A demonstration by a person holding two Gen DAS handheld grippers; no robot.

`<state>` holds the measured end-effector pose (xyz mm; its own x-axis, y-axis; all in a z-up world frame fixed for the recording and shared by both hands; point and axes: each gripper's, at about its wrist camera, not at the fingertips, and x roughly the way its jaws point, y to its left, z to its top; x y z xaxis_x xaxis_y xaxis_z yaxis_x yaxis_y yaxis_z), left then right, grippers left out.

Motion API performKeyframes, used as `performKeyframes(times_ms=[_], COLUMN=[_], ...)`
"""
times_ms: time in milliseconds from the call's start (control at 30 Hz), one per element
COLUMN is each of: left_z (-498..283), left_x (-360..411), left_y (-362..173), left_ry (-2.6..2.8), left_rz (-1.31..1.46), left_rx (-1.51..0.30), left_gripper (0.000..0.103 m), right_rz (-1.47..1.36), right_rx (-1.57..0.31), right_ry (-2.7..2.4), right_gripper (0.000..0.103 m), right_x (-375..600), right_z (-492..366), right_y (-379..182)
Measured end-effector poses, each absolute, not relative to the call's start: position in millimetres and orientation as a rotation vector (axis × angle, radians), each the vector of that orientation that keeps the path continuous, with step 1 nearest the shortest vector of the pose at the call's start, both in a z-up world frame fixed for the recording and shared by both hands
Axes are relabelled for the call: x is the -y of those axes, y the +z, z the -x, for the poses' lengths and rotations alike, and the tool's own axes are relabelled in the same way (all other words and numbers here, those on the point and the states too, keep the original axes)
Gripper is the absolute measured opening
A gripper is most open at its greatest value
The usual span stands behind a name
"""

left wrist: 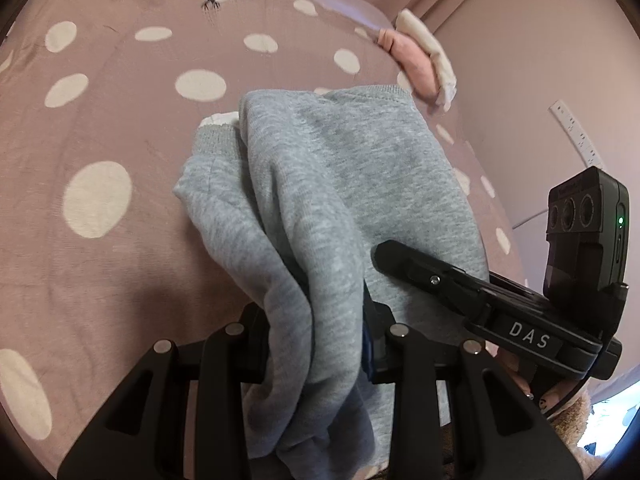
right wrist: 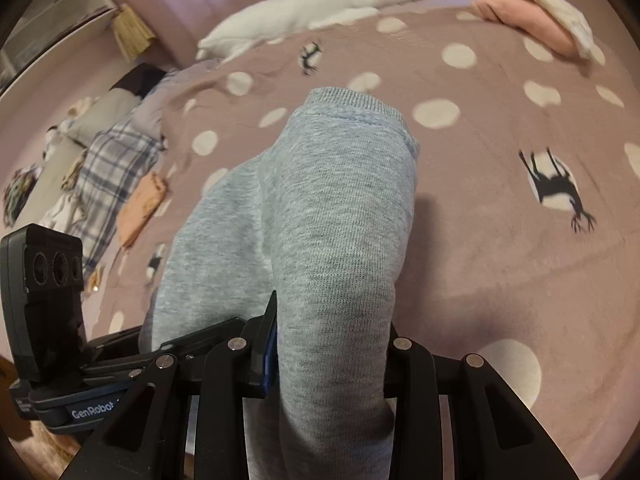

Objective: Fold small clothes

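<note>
- Two tools are clamped on one grey sweatshirt [left wrist: 320,184]: the left tool [left wrist: 320,344] pinches a thick bunch of it, and the right tool [right wrist: 328,344] grips another part, so the garment hangs between them above the dotted bedspread [left wrist: 100,128].
- Its ribbed hem [right wrist: 352,104] points away toward the far side of the bed, and a cuff [left wrist: 212,136] hangs loose on one side.
- I think the left grip holds many layers. If it slips, the fabric may fall in a heap, and the fold would be crooked.
- The loose sleeve may tuck under the body when the garment is laid down, which would leave a hidden lump.
- Uneven pull between the hands could twist the cloth.
- A folded pink and white pile [right wrist: 536,20] lies well apart near the bed's edge; a wide swing might disturb it.
</note>
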<state>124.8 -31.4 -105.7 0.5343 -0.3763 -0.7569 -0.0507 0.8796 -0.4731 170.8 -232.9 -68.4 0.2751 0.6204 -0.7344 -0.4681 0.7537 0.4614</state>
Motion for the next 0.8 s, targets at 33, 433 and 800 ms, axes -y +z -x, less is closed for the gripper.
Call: performKeyframes(times_ms=[33, 433, 800], left_z=[-128.1, -125.5, -68.8], left_x=[32.1, 30.7, 15.6], left_y=[-109.9, -118.5, -35.8], left_ry=[-0.199, -0.138, -0.091], left_rz=[0.474, 0.465, 0.361], left_rx=[-1.007, -1.063, -0.812], left_gripper=[0.033, 0.047, 0.094], right_rz=[-0.17, -0.12, -0.023], right_rx=[-1.076, -1.114, -0.823], right_ry=[0.731, 0.625, 0.483], right_gripper=[0.035, 0.063, 0.095], right_x=[234.6, 239.7, 271.2], right_z=[-174.4, -180.3, -136.8], right_y=[-72.6, -90.2, -13.3])
